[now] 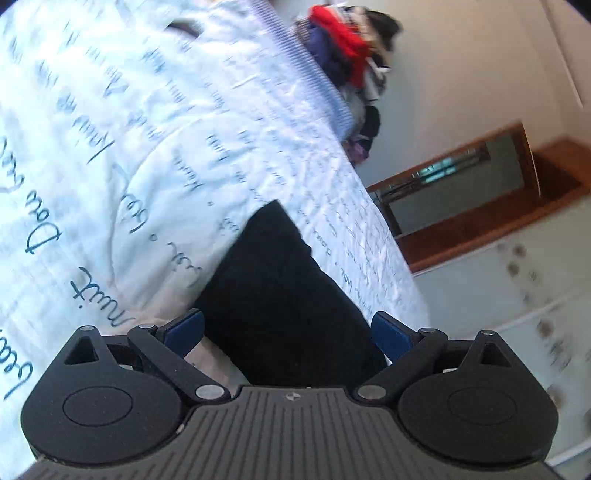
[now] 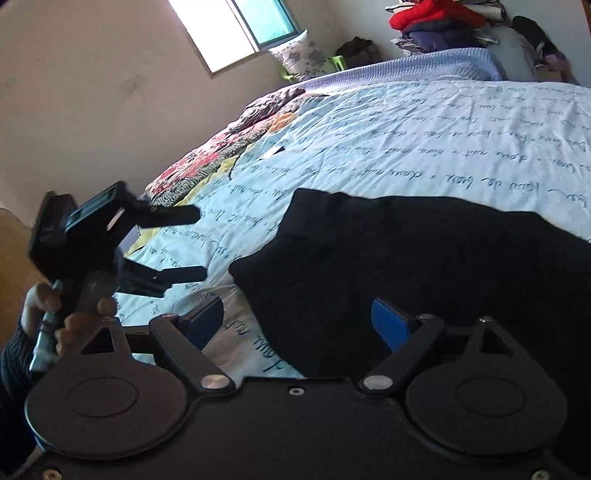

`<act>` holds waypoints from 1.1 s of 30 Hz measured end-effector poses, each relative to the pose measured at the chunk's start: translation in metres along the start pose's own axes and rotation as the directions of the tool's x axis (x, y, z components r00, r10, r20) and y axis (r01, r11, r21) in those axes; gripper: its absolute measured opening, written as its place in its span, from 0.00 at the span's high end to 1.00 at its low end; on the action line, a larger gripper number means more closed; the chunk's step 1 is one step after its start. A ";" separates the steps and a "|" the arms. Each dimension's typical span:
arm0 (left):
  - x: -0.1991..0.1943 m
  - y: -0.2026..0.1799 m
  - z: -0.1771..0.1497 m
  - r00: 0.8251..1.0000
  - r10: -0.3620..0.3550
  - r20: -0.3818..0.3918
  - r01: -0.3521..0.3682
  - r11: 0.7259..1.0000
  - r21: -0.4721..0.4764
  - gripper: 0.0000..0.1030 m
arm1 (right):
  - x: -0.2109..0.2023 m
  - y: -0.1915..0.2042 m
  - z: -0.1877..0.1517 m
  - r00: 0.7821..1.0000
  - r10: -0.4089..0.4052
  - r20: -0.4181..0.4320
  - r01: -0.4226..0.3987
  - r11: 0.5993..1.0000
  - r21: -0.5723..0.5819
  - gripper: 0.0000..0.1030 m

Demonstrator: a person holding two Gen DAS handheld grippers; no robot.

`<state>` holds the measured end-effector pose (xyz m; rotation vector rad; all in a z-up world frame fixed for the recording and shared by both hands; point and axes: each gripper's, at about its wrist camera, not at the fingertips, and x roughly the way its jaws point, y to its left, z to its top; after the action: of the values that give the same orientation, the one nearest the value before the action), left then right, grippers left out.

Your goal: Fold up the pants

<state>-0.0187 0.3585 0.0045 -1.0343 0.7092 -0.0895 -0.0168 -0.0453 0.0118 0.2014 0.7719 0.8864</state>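
Here | bed sheet (image 2: 406, 122) (script-printed) | black pants (image 2: 406, 258) | window (image 2: 236, 26)

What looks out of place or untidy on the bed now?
The black pants lie bunched on the bedsheet, with uneven edges, not flat. A flowered blanket is crumpled at the far edge.

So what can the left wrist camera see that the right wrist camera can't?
Only the left wrist view shows the wooden-framed mirror and the white drawers. Only the right wrist view shows the window, the flowery quilt, and the left gripper in a hand, jaws open. Both show the black pants on the written-on bedcover and the clothes pile.
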 end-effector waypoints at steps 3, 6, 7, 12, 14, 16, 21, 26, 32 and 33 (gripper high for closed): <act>0.013 0.019 0.021 0.999 -0.022 -0.032 0.020 0.997 -0.069 0.05 | 0.002 0.003 -0.005 1.000 0.021 -0.022 -0.020 1.000 0.012 0.13; 0.033 0.030 0.024 0.994 -0.033 -0.106 0.021 0.994 -0.111 0.07 | 0.001 0.003 -0.008 0.999 0.025 -0.031 -0.025 1.000 0.018 0.13; 0.036 0.031 0.023 0.993 -0.030 -0.117 0.018 0.995 -0.101 0.07 | 0.001 0.006 -0.010 0.999 0.020 -0.033 -0.019 1.000 0.022 0.13; 0.044 0.031 0.023 0.993 -0.043 -0.113 0.034 0.996 -0.081 0.06 | 0.004 0.006 -0.012 0.999 -0.006 -0.043 0.007 1.000 0.031 0.13; 0.044 0.033 0.022 0.993 -0.049 -0.112 0.040 0.996 -0.083 0.06 | 0.010 0.011 -0.011 0.999 -0.004 -0.048 0.005 1.000 0.019 0.13; 0.041 0.036 0.019 0.993 -0.059 -0.105 0.050 0.995 -0.086 0.06 | 0.014 0.016 -0.011 0.998 0.038 -0.047 -0.036 0.999 0.033 0.13; 0.037 0.035 0.012 0.993 -0.056 -0.100 0.048 0.996 -0.079 0.06 | 0.038 -0.021 -0.026 0.947 0.323 0.006 -0.284 0.824 0.491 0.13; 0.036 0.031 0.009 0.994 -0.042 -0.106 0.037 0.998 -0.050 0.06 | 0.049 -0.037 -0.043 0.936 0.340 0.090 -0.302 0.648 0.700 0.13; 0.036 0.032 0.007 0.994 -0.040 -0.098 0.036 0.998 -0.044 0.06 | 0.075 -0.014 -0.045 0.960 0.274 0.047 -0.208 0.598 0.774 0.13; 0.036 0.031 0.006 0.994 -0.041 -0.098 0.037 0.998 -0.044 0.06 | 0.077 -0.014 -0.047 0.970 0.235 0.066 -0.194 0.576 0.794 0.13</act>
<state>0.0050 0.3658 -0.0368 -1.0897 0.7835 -0.1612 -0.0098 -0.0029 -0.0683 1.1113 1.1803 0.7117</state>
